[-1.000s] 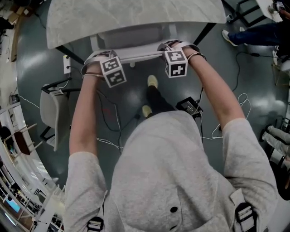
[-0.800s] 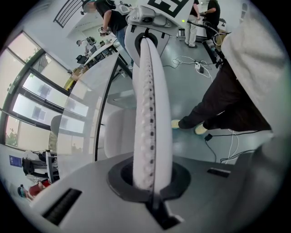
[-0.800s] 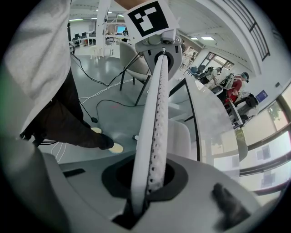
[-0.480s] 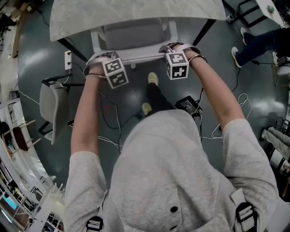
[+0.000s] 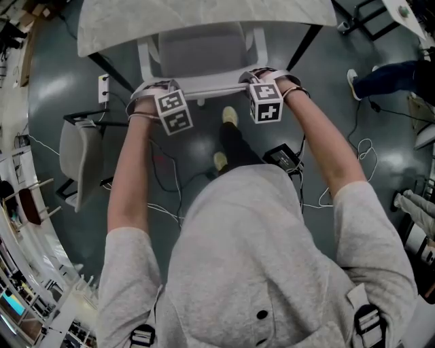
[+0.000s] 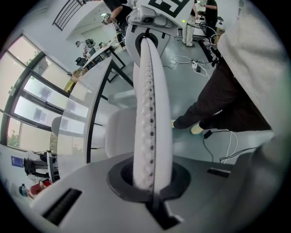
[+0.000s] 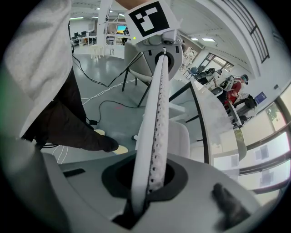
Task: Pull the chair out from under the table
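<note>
The chair has a grey seat (image 5: 200,49) and a white perforated backrest (image 5: 209,83), and stands partly under the marble table (image 5: 204,15). My left gripper (image 5: 153,90) is shut on the left end of the backrest's top rail, my right gripper (image 5: 262,74) on its right end. In the left gripper view the backrest (image 6: 151,104) runs up out of the closed left gripper (image 6: 148,182). In the right gripper view the backrest (image 7: 157,118) is likewise clamped in the right gripper (image 7: 146,187). The person's feet stand just behind the chair.
A second grey chair (image 5: 73,166) stands on the floor at the left. Cables (image 5: 170,183), a power strip (image 5: 102,88) and a black box (image 5: 285,158) lie on the dark floor. Black table legs (image 5: 306,46) flank the chair. Another person's legs (image 5: 387,76) are at the right.
The chair has slid out from under the table toward the person, so more of its seat shows. Both grippers came back with it, still clamped on the backrest.
</note>
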A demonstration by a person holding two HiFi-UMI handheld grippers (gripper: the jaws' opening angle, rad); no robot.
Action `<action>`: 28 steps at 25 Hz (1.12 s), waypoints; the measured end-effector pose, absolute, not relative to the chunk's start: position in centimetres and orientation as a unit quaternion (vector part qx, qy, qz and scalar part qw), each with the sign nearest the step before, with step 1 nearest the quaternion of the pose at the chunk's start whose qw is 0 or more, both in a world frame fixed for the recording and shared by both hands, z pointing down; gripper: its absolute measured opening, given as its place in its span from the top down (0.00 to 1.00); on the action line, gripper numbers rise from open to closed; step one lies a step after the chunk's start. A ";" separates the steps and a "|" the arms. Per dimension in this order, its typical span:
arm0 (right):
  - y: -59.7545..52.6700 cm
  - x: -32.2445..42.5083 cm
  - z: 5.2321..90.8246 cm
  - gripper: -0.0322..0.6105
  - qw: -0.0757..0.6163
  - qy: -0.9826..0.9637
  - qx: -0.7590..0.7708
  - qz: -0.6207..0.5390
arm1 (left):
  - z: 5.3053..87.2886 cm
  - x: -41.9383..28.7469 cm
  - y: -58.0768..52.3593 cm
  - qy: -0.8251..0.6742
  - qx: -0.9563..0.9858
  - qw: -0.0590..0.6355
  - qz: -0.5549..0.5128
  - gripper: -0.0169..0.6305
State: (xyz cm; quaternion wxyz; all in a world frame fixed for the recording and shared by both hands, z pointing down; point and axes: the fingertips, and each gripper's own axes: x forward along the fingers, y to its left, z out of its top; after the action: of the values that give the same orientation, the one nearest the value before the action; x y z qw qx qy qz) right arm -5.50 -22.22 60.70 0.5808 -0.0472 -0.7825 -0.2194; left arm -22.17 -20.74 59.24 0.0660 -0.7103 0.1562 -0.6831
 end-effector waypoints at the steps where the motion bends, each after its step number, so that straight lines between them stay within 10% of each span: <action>1: -22.0 -5.4 60.7 0.89 0.581 -0.783 -0.048 -0.218 | 59.3 -22.1 -20.5 0.155 -0.710 0.065 -0.684 0.95; 28: -12.9 -3.0 61.0 0.89 0.581 -0.782 -0.042 -0.223 | 59.6 -19.8 -11.4 0.155 -0.709 0.069 -0.684 0.95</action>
State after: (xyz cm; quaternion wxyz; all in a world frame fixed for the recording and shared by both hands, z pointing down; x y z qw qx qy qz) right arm -3.02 -12.94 60.99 0.5812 -0.0421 -0.7815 -0.2229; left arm -19.75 -11.44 59.61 0.0693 -0.7093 0.1545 -0.6843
